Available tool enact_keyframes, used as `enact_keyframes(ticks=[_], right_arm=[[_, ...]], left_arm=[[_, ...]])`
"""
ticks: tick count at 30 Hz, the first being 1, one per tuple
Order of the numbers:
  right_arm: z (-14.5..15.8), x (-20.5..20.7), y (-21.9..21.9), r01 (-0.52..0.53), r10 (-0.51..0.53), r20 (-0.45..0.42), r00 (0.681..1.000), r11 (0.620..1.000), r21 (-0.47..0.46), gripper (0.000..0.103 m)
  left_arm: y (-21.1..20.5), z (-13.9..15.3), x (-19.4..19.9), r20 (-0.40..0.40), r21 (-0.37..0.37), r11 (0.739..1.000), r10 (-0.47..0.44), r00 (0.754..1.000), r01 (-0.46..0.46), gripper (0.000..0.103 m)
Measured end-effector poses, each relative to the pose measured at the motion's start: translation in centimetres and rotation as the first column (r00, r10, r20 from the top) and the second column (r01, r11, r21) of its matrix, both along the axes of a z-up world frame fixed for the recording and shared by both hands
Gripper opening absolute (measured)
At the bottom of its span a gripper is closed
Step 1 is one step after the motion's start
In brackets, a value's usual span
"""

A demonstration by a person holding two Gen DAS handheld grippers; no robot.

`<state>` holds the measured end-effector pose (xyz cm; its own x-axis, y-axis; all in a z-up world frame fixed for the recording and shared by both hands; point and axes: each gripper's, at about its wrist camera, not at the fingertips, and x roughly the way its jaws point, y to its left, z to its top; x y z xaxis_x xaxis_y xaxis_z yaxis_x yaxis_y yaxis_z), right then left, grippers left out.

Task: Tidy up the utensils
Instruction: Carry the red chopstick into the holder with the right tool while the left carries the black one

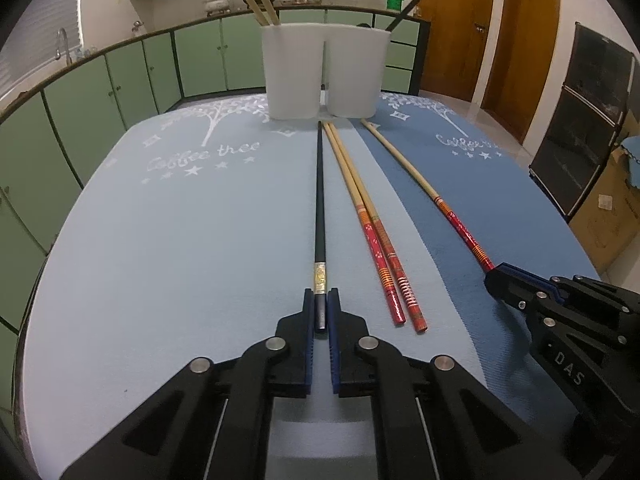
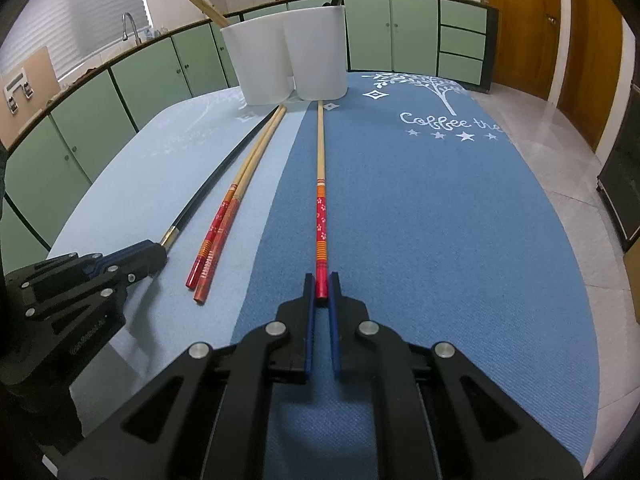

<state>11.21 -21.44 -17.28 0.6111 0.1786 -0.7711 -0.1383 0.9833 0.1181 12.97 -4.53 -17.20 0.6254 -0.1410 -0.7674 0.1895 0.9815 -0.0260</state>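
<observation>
My left gripper (image 1: pixel 321 300) is shut on the near end of a black chopstick (image 1: pixel 319 200) that lies flat on the light blue mat, tip toward the holders. My right gripper (image 2: pixel 322 285) is shut on the red end of a bamboo chopstick (image 2: pixel 320 168) lying on the dark blue mat. Between them rests a pair of red-ended bamboo chopsticks (image 1: pixel 372 232), loose on the mat. Two white holders stand at the far edge: the left holder (image 1: pixel 292 72) has bamboo chopsticks in it, the right holder (image 1: pixel 354 72) a black one.
The table carries a light blue mat (image 1: pixel 180 240) and a dark blue mat (image 2: pixel 440 220) side by side. Green kitchen cabinets (image 1: pixel 120 84) run behind the table, with a sink at left. Wooden doors (image 1: pixel 516 40) and a dark cabinet (image 1: pixel 580 120) stand at right.
</observation>
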Motion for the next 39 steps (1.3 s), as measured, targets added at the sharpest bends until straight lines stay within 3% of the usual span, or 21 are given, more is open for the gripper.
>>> enact_keyframes(ticks=[14, 27, 39], right_arm=[[4.8, -1.0, -0.7, 0.01, -0.012, 0.075, 0.997, 0.999, 0.031, 0.005], [11.3, -0.8, -2.1, 0.013, -0.024, 0.186, 0.982, 0.998, 0.062, 0.005], [18.4, 1.8, -1.0, -0.084, 0.065, 0.259, 0.964, 0.994, 0.067, 0.005]], left_arm=[[1.3, 5.9, -2.1, 0.081, -0.008, 1.0, -0.019, 0.997, 0.019, 0.006], [2.2, 12.5, -2.2, 0.228, -0.041, 0.999, -0.019, 0.974, 0.029, 0.006], [2.6, 16.6, 0.0, 0.298, -0.052, 0.997, -0.035, 0.954, 0.052, 0.006]])
